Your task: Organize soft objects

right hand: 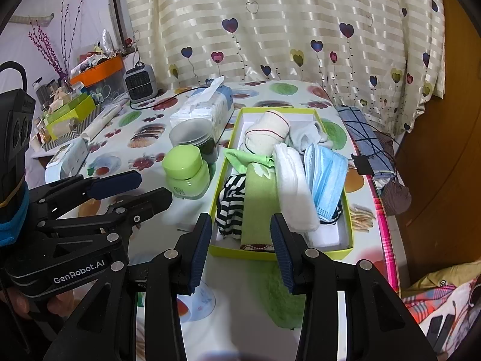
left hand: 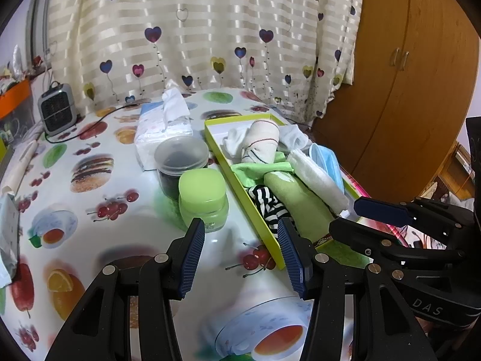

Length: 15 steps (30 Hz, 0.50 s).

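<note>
Left wrist view: the left gripper (left hand: 242, 255) hovers with fingers apart and empty over a fruit-print table (left hand: 90, 180). A heart-print curtain (left hand: 195, 30) hangs behind, a wooden wardrobe (left hand: 405, 90) to the right.

Right wrist view: the right gripper (right hand: 240, 254) is spread too, empty, at the near end of the green box (right hand: 348, 210), which holds socks, towels and a mask (right hand: 326, 174). A heater (right hand: 140, 82) sits at the table's far edge.

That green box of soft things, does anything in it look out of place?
Yes. The green towel is not fully inside the green box: its near end hangs over the front wall onto the table.
</note>
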Available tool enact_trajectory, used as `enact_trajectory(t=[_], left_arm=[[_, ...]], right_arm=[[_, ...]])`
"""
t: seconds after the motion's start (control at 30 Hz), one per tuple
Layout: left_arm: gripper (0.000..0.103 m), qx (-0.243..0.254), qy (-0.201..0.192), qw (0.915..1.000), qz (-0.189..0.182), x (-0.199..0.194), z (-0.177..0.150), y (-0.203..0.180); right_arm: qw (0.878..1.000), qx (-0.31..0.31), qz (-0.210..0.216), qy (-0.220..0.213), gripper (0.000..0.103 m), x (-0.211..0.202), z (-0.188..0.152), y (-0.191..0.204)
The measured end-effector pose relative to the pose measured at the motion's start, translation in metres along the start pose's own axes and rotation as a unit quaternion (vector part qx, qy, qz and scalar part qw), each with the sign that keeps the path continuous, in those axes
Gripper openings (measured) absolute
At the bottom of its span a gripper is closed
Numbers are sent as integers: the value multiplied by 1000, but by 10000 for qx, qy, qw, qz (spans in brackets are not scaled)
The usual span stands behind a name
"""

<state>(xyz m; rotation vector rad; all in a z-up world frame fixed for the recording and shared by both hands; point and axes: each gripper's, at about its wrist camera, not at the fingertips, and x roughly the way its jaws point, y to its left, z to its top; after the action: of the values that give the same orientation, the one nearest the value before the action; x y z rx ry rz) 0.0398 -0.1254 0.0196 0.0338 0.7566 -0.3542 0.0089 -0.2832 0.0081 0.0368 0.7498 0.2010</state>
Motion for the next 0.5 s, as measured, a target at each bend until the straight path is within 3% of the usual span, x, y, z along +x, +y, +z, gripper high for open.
enact_trajectory(t=[0.5], left_arm=[[50,26,53,10000,-10,4,-5,-1]], right_arm=[[10000,24,10,22,42,3,-1,-1]])
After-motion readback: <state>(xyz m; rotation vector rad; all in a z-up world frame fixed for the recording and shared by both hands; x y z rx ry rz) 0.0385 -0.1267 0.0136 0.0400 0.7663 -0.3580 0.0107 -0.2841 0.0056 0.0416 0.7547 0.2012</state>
